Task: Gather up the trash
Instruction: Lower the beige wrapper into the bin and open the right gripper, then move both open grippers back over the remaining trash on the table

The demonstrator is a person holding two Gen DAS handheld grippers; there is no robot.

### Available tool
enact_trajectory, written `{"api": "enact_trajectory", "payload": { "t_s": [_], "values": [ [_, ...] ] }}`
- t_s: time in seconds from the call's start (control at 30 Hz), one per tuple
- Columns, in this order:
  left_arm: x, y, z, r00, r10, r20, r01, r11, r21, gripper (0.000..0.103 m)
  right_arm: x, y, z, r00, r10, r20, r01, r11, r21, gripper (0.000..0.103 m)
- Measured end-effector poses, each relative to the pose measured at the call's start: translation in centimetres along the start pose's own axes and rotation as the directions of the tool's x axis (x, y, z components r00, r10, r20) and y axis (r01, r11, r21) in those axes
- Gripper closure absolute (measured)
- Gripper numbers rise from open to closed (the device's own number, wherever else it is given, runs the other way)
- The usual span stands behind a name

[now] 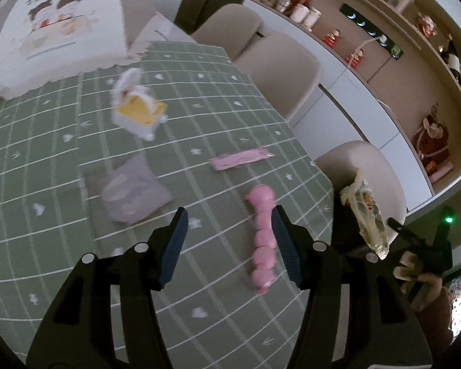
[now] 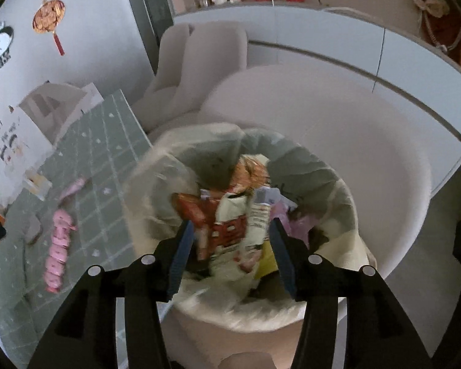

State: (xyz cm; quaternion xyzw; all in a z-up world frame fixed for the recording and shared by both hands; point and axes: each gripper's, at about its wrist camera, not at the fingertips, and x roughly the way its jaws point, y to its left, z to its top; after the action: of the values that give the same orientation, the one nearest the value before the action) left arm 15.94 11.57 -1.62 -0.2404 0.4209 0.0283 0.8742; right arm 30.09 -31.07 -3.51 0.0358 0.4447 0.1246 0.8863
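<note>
Pink segmented plastic wrapper strip (image 1: 262, 240) lies on the green checked table (image 1: 61, 261), long axis running away from the wide-open, empty left tongs (image 1: 230, 246). Right tongs (image 2: 230, 255), open and empty, hover over the lined trash bin (image 2: 350, 215).

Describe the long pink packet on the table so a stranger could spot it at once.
Start at the green checked tablecloth and go to its near end, by the left gripper. The pink packet lies flat there, close to one fingertip. Unlike the flat pink wrapper beyond it, it is a bumpy string of rounded segments.
</note>
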Motion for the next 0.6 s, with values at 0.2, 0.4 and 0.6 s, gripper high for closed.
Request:
{"api": "enact_trajectory", "payload": {
  "t_s": [0.2,0.4,0.6],
  "values": [
    [-2.5,4.7,-0.4,0.996,0.083,0.036,-0.083,0.997,0.001,0.049,-3.2,4.6,-0.3,0.997,0.057,0.051,-0.055,0.998,-0.03,0.054],
    [-3.8,8.6,-0.5,0.989,0.139,0.05,-0.139,0.99,0.015,0.048,-3.7,11.5,-1.8,0.993,0.113,0.043,-0.106,0.986,-0.126,0.054],
    [-4.4,10.0,-1.1,0.99,0.123,0.062,-0.126,0.991,0.043,0.048,-3.5,17.4,-3.2,0.984,0.17,0.062,-0.156,0.971,-0.181,0.053]
  ]
}}
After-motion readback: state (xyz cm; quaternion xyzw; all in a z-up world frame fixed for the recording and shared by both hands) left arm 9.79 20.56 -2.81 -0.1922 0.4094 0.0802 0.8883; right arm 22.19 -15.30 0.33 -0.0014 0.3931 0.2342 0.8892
